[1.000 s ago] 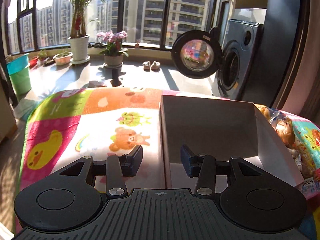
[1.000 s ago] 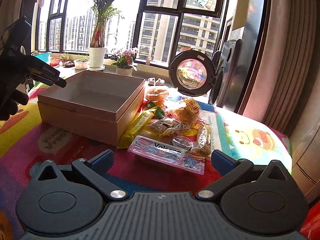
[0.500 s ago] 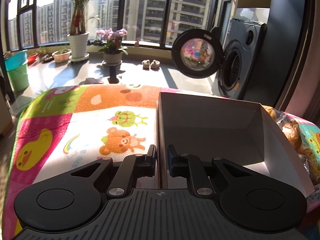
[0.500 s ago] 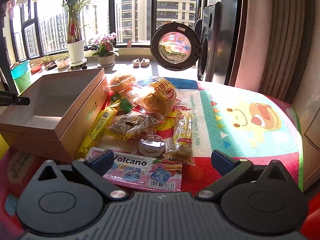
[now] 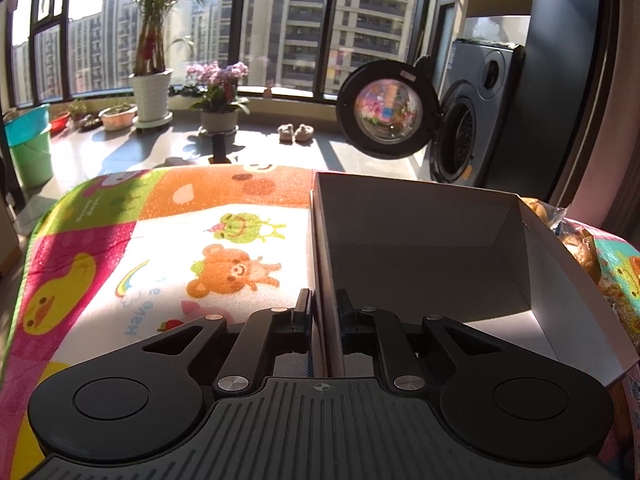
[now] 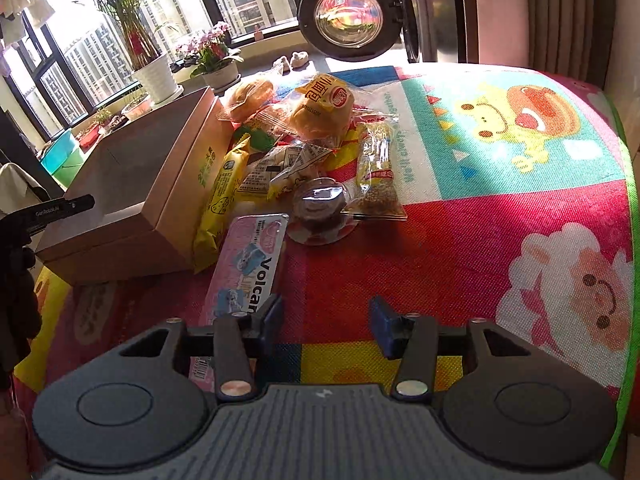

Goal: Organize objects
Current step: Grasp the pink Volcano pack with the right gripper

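Note:
An empty cardboard box [image 5: 420, 240] stands on the cartoon mat, and my left gripper [image 5: 324, 312] is shut on its left wall near the front corner. The right wrist view shows the same box [image 6: 160, 184] at the left with the left gripper's tip [image 6: 60, 208] at its wall. Beside the box lies a pile of wrapped snacks: a pink Volcano pack [image 6: 248, 268], a yellow bar [image 6: 220, 196], a bun in yellow wrap [image 6: 320, 108], a round foil-topped cup [image 6: 320, 208]. My right gripper [image 6: 326, 320] hangs open low over the mat; its left finger [image 6: 272, 316] overlaps the pink pack's near end.
The colourful mat [image 6: 520, 184] covers the table, whose edge runs at the right and far side. A washing machine with its round door open [image 5: 386, 114] stands beyond the table. Potted plants [image 5: 150, 92] and a green bucket [image 5: 30, 148] sit on the floor by the windows.
My left gripper has shut fully on the box wall. My right gripper has dropped lower, swung right, and its fingers have narrowed near the pink pack.

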